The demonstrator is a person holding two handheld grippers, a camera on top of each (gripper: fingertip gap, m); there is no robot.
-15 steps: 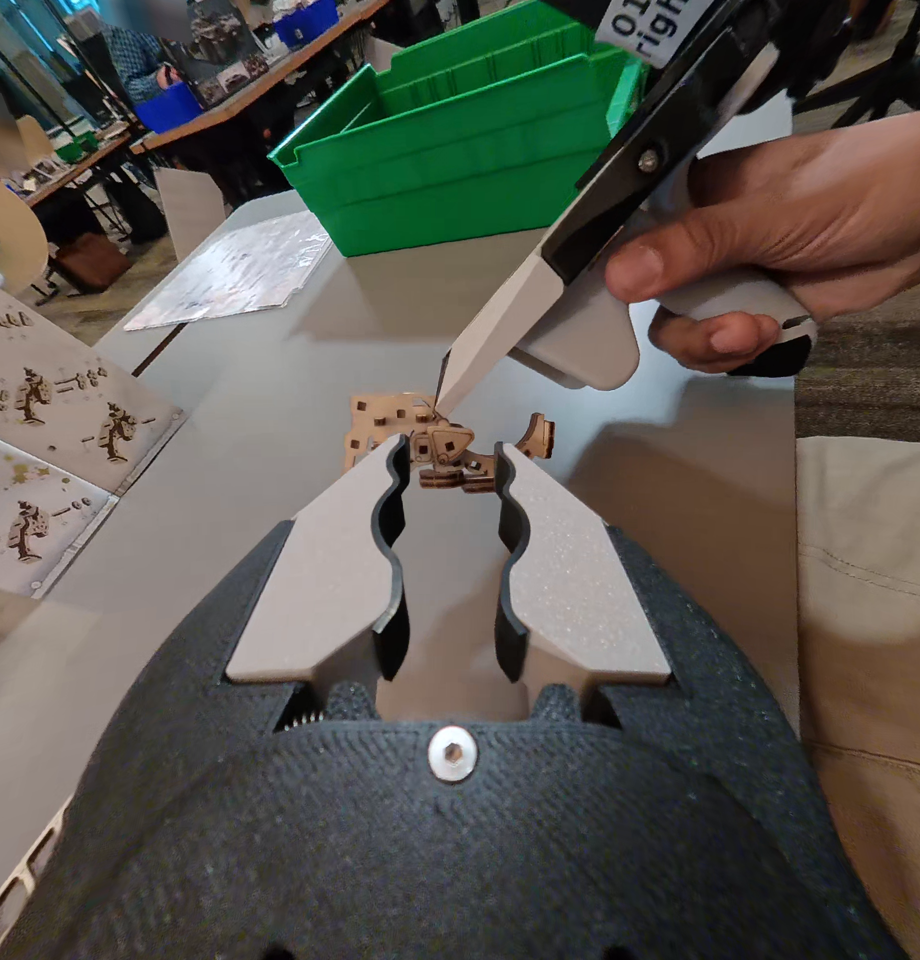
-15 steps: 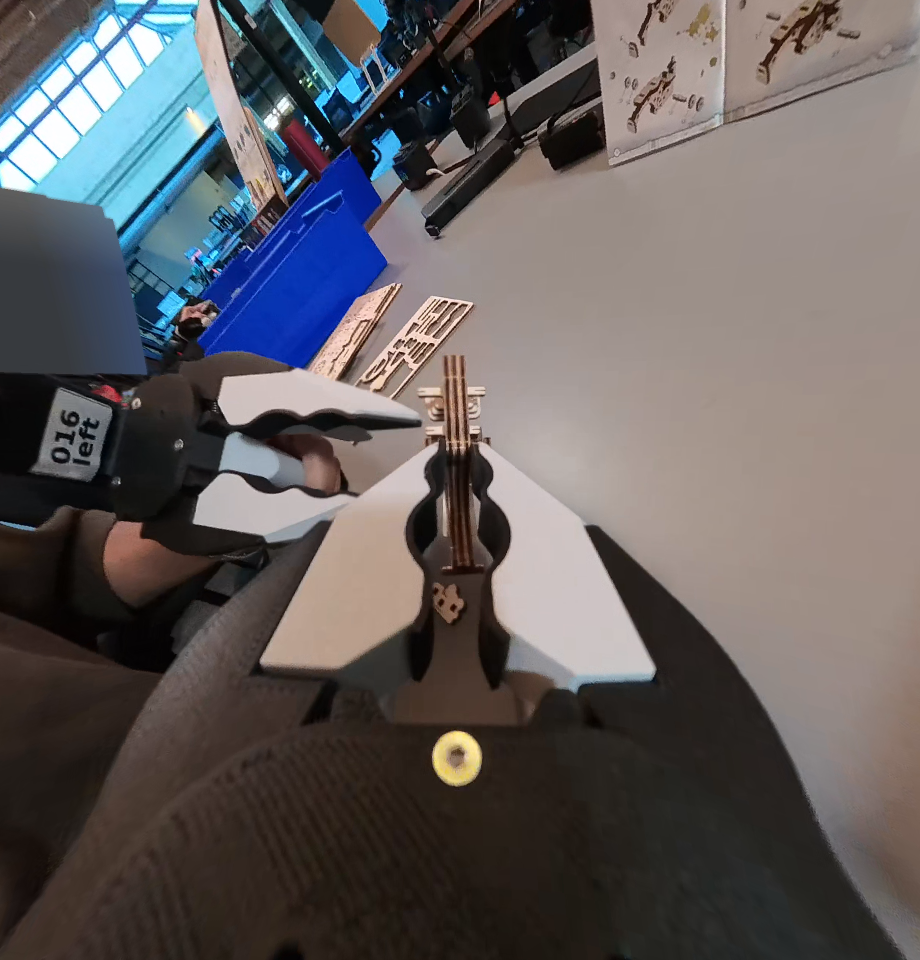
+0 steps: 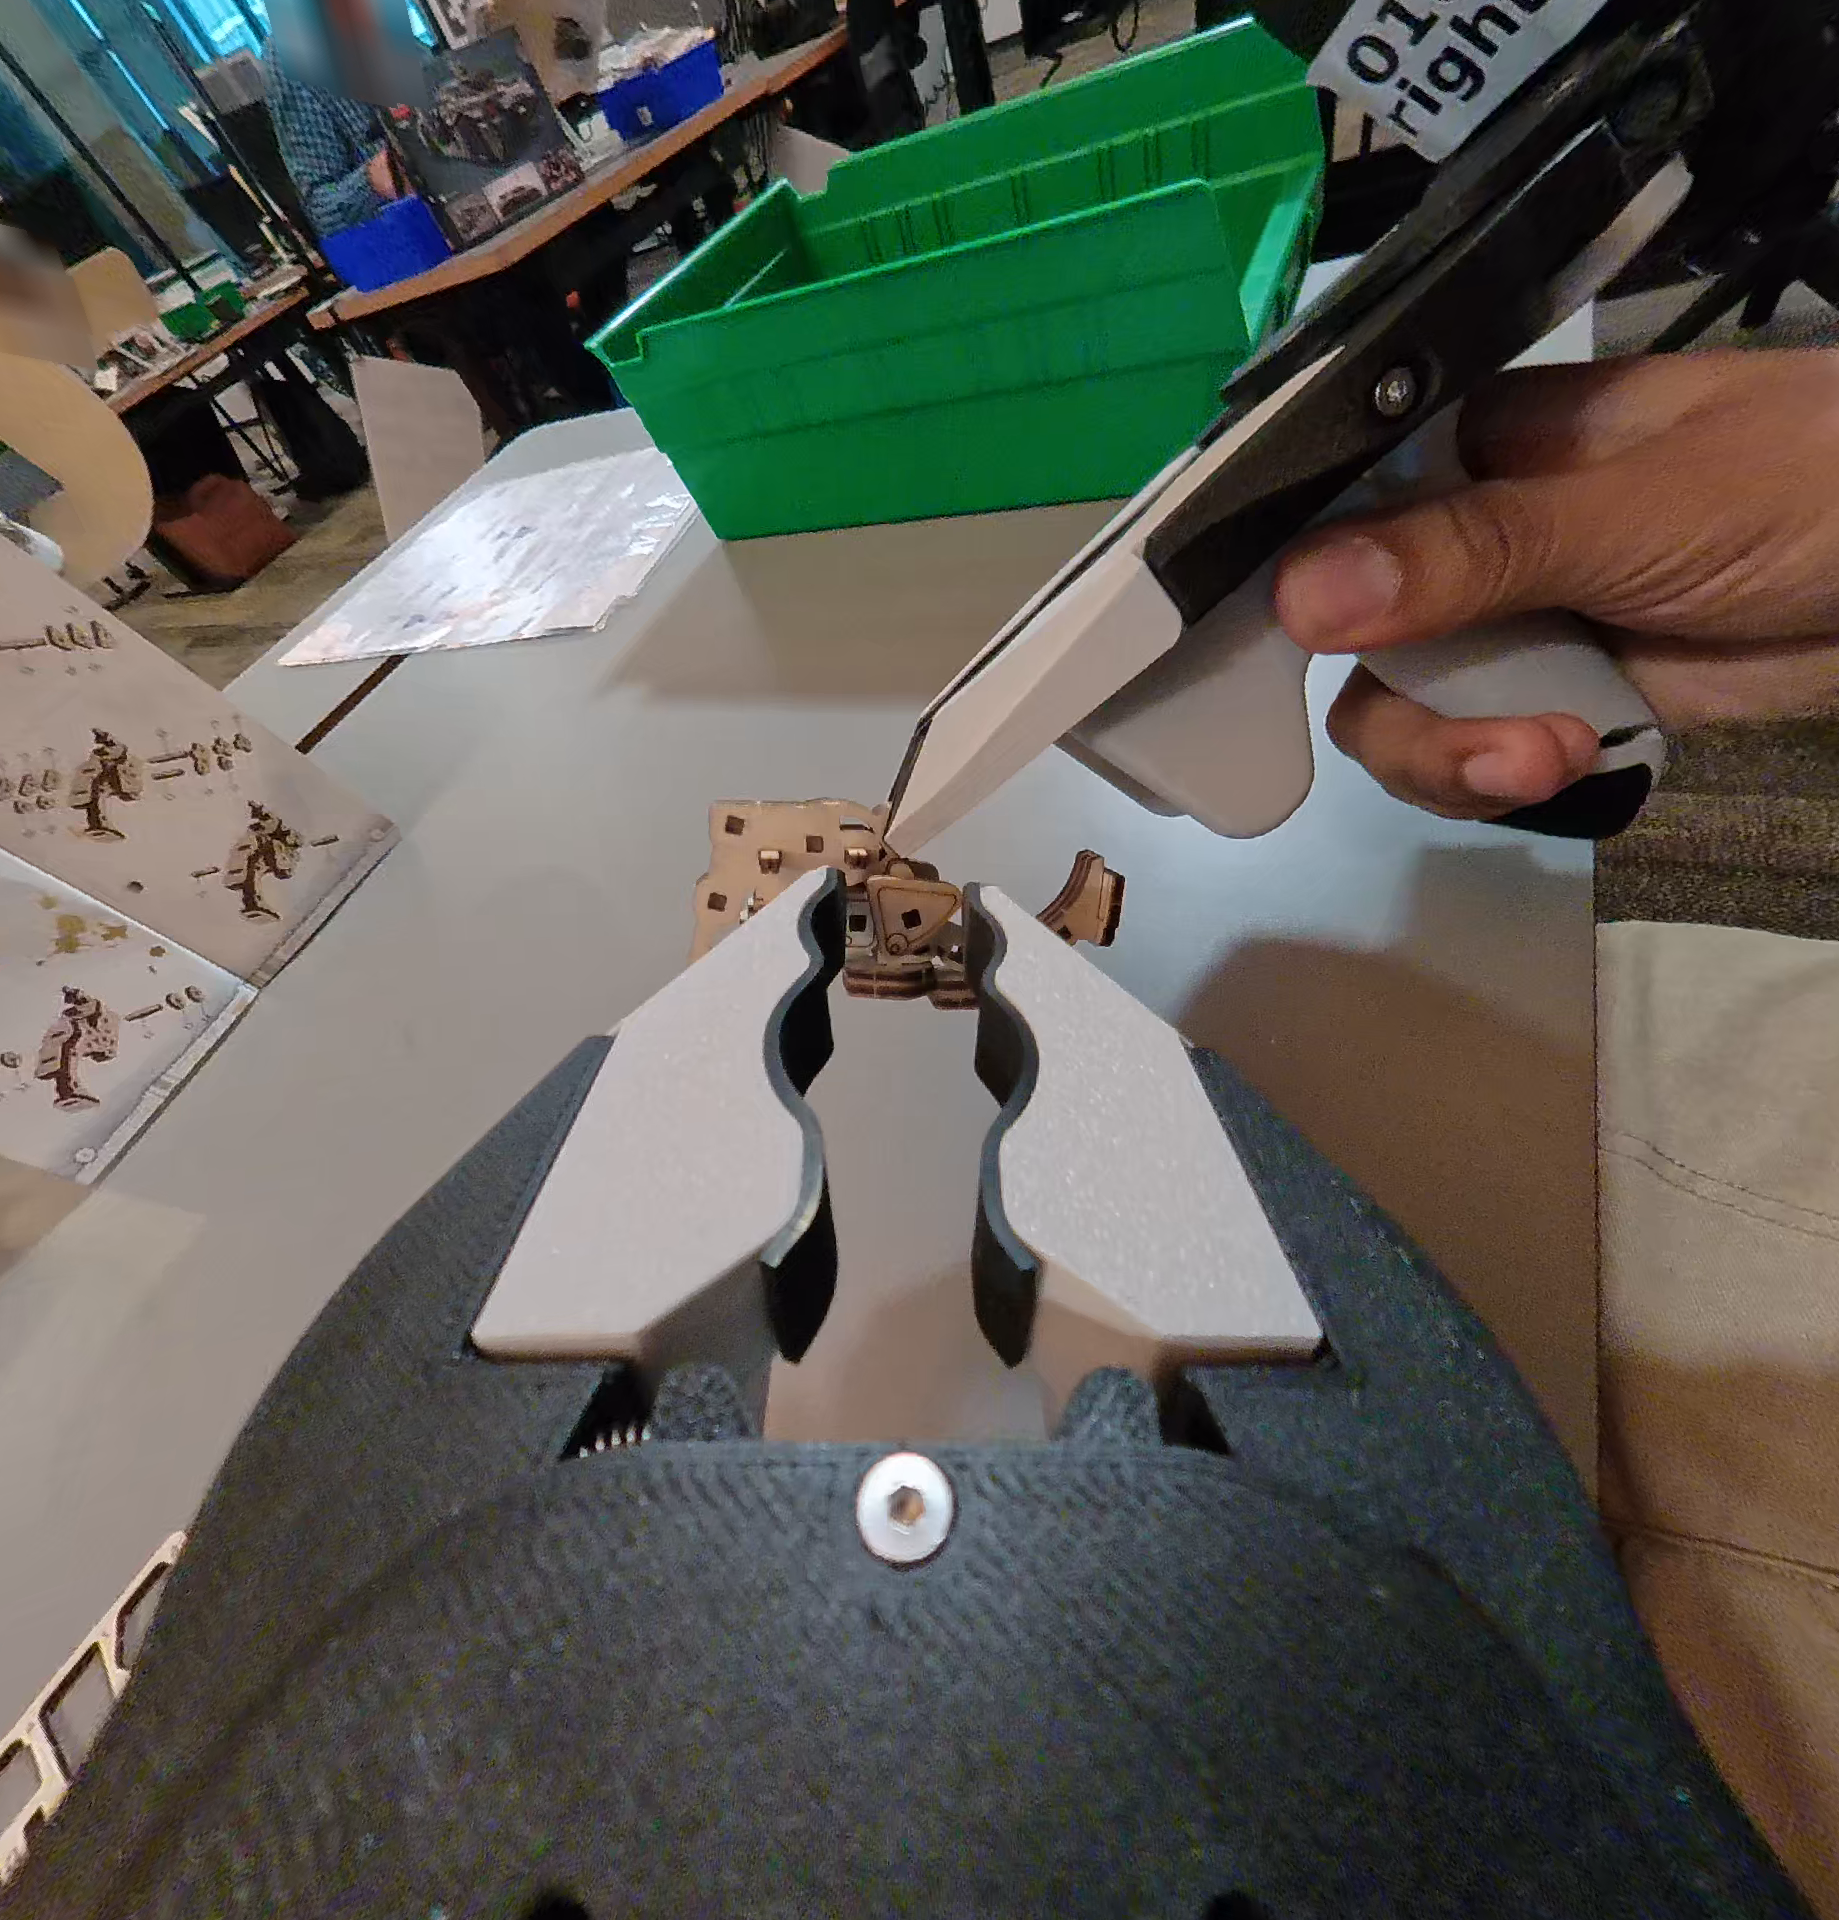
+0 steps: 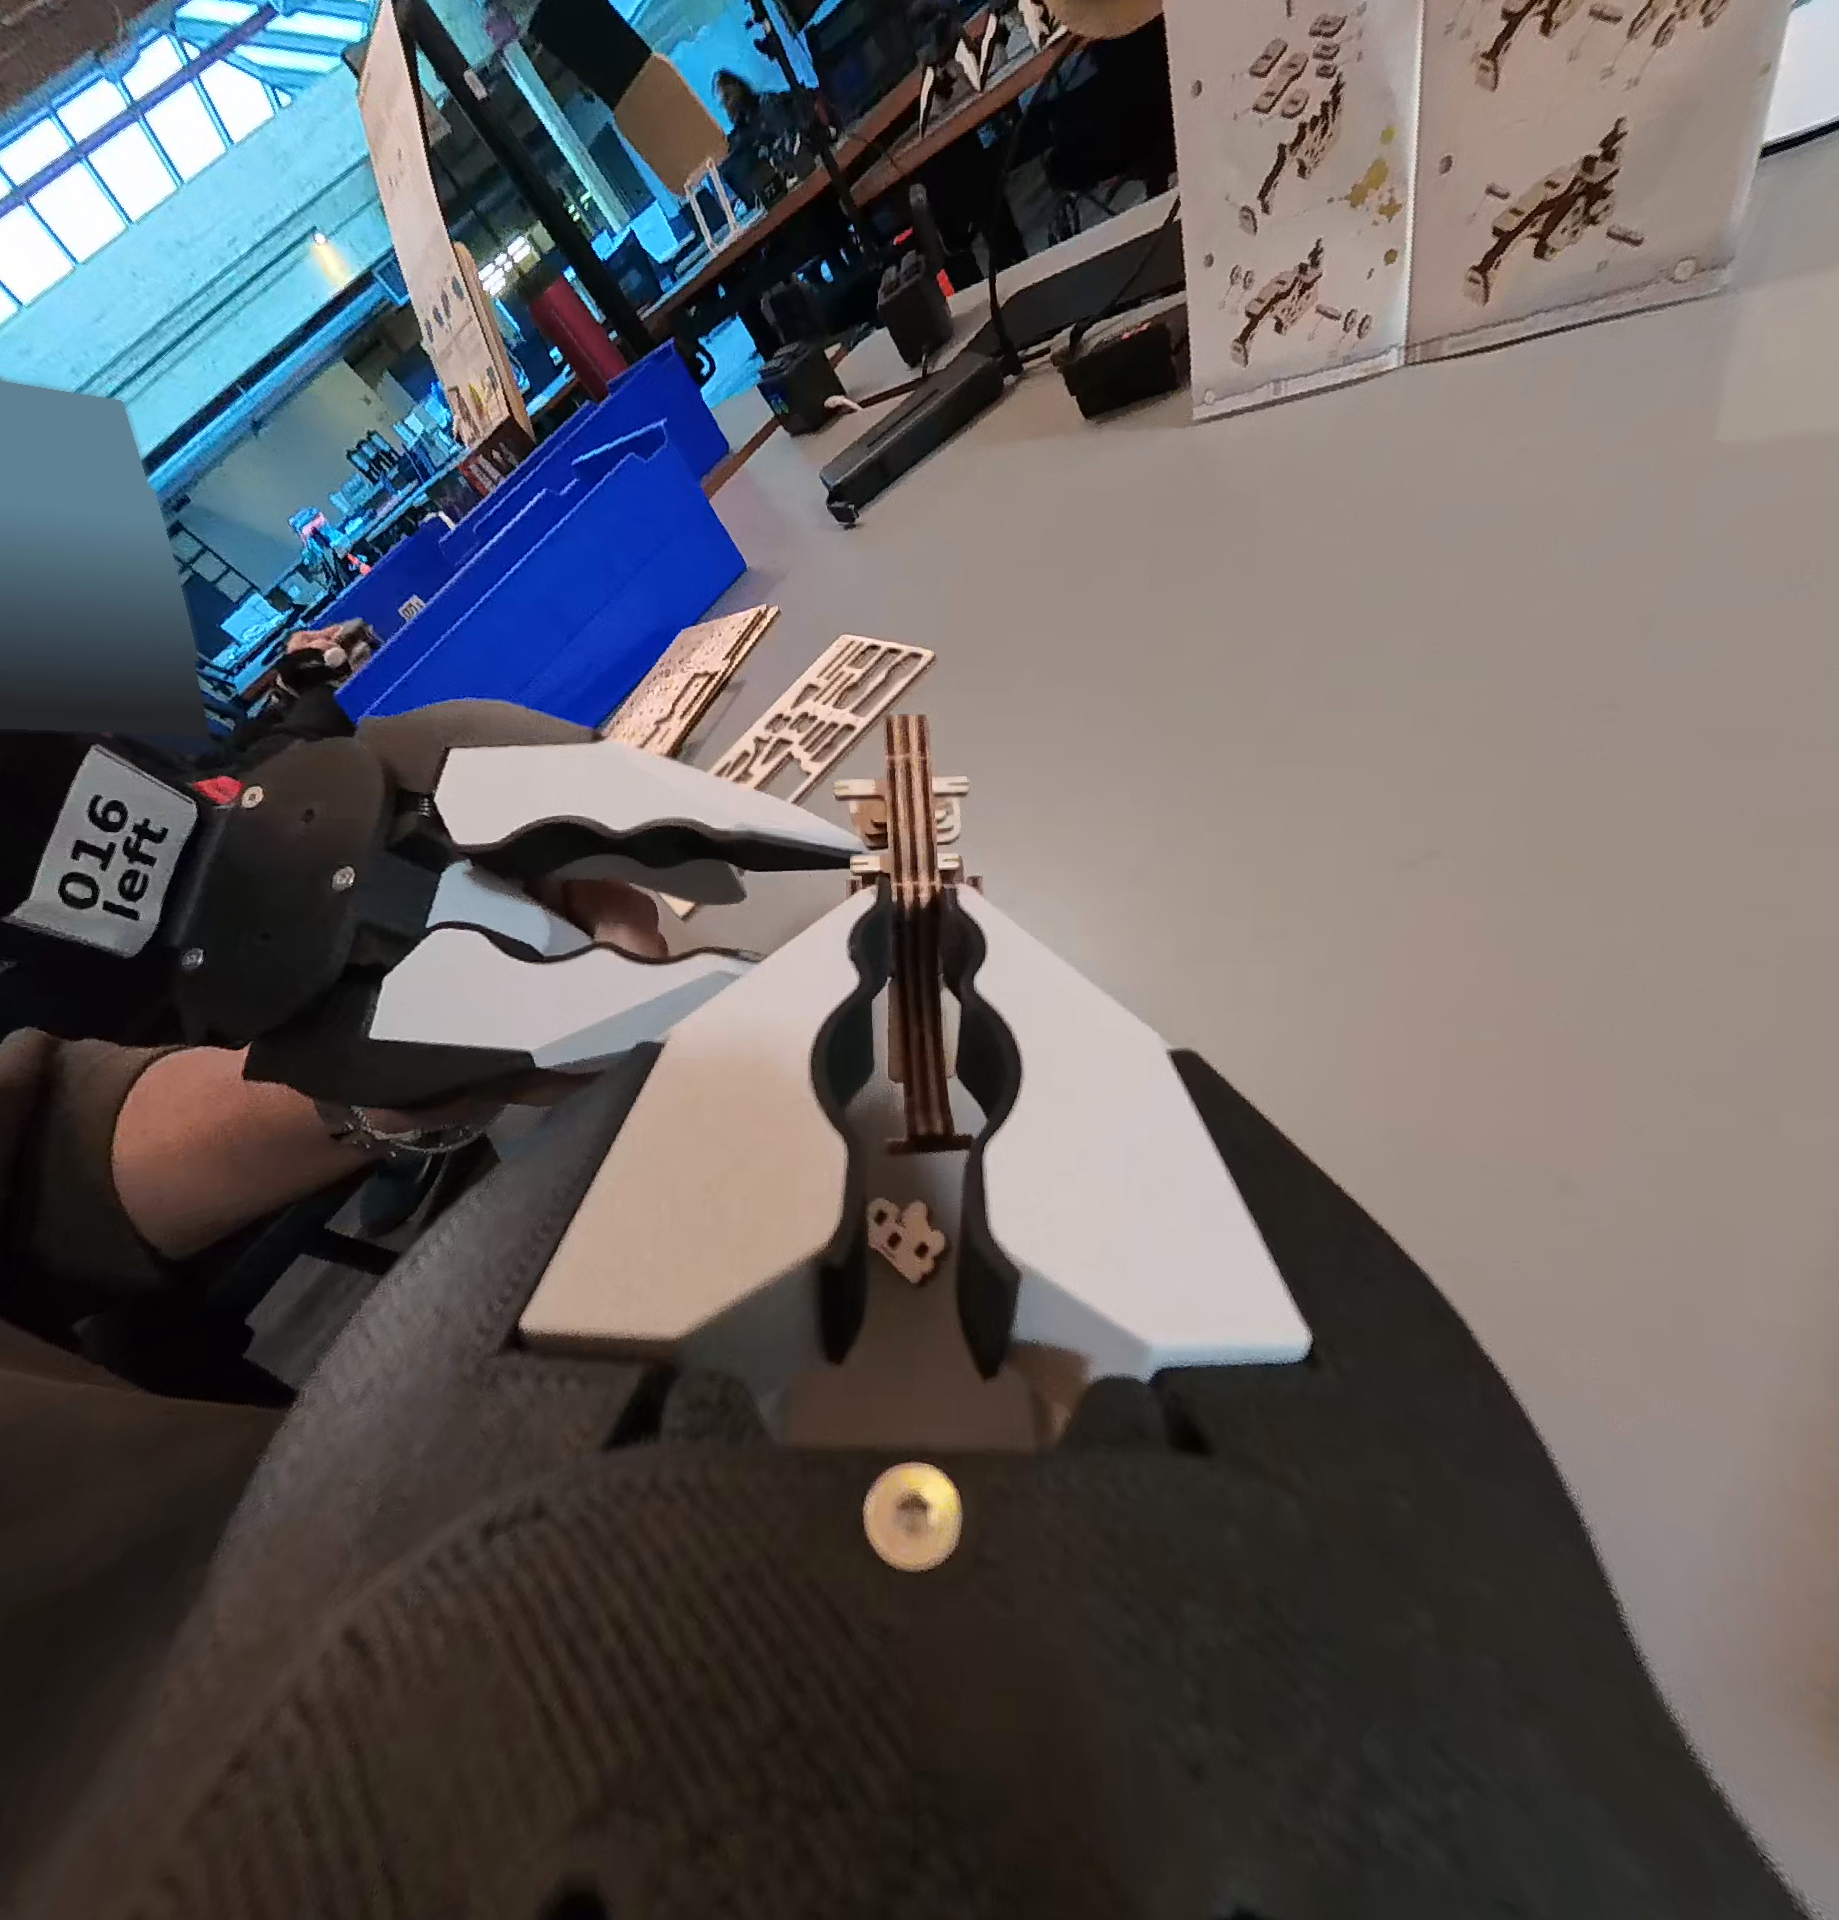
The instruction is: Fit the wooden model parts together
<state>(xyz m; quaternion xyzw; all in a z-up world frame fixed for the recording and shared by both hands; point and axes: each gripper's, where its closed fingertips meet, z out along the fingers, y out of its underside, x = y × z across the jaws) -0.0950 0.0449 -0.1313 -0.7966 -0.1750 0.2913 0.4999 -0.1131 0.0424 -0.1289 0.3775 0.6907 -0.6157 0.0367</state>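
Grey and bare for most of its width, the surface (image 3: 541,790) carries a green bin (image 3: 956,343) at twelve o'clock in the left wrist view, with illustrated instruction sheets (image 3: 115,821) propped at nine o'clock. The wooden model (image 4: 907,831), a layered plywood assembly, is pinched edge-on in the right claw (image 4: 910,914), whose fingers are pressed against its sides. In the left wrist view the same model (image 3: 894,914) sits just beyond the left claw (image 3: 899,914), which is spread with nothing in it; its tips flank the model's lower part. I cannot tell whether they touch it.

The step in hand looks like steadying the assembly so a joint can be seated. The next move probably calls for the left claw to close gently on the protruding piece and press it square into its slot without twisting the thin layers.

Each claw body bears a white sticker with dark printed characters (image 4: 104,842). Cut-out plywood sheets (image 4: 832,707) lie at eleven o'clock in the right wrist view, beside blue bins (image 4: 582,592).
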